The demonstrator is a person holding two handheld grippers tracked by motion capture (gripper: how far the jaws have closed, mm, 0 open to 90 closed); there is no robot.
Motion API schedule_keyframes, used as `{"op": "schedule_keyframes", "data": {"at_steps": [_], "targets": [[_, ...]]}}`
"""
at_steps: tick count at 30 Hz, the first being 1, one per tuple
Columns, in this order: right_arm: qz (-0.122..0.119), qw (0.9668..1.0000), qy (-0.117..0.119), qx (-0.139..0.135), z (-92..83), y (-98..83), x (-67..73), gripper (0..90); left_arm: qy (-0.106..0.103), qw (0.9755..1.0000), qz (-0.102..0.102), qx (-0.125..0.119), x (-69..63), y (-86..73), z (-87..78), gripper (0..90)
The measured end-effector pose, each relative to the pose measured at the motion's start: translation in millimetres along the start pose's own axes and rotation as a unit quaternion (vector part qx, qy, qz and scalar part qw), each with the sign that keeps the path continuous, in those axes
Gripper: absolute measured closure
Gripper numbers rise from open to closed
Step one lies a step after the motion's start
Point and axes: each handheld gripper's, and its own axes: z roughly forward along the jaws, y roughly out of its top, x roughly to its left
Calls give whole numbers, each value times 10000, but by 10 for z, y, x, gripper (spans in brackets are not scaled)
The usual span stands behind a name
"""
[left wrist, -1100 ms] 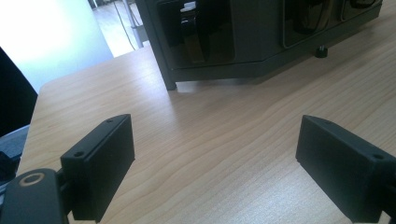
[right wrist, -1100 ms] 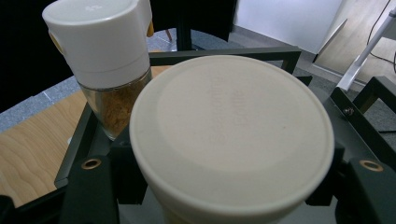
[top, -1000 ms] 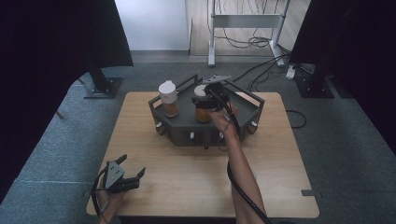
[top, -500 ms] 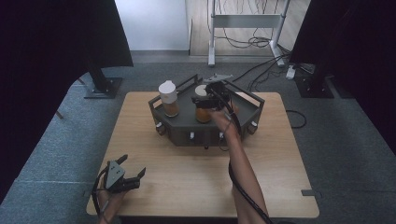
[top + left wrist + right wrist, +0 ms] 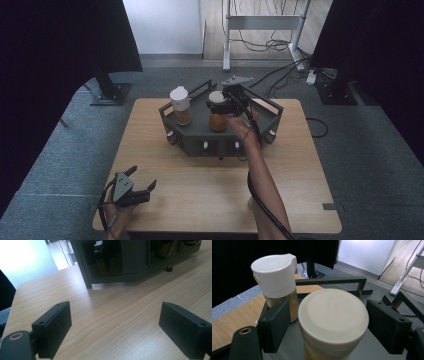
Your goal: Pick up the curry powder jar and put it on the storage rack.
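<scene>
A dark six-sided rack [image 5: 200, 145] stands at the table's far middle. It holds a jar with a flat cream lid [image 5: 217, 120] and a spice shaker with a white flip cap [image 5: 181, 106]. My right gripper [image 5: 220, 106] reaches in from the right, its jaws on either side of the cream lid [image 5: 333, 315]. They have just been opening, and the pads [image 5: 274, 325] stand slightly off the lid. My left gripper [image 5: 143, 177] rests low at the table's front left, open and holding nothing [image 5: 115, 325].
The rack's dark front wall [image 5: 130, 262] rises ahead of the left gripper across bare wood. Grey carpet surrounds the table. Black stands and curtains are at both sides, and a white frame [image 5: 262, 22] with cables stands behind.
The right gripper's jaws stand a little wider around the cream-lidded jar. Both hands have stayed where they were.
</scene>
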Motion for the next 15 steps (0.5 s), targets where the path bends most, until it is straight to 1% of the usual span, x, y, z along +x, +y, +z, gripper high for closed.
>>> {"op": "schedule_keyframes", "data": {"at_steps": [7,15], "targets": [[-19,10000,4,-67,-113,-3,-7,201,-36,10000,5,14,1,6,8,104],[-127,9998,-4,-135,-292,-29,-4,201,-68,10000,9,24,-7,9,24,104]]}}
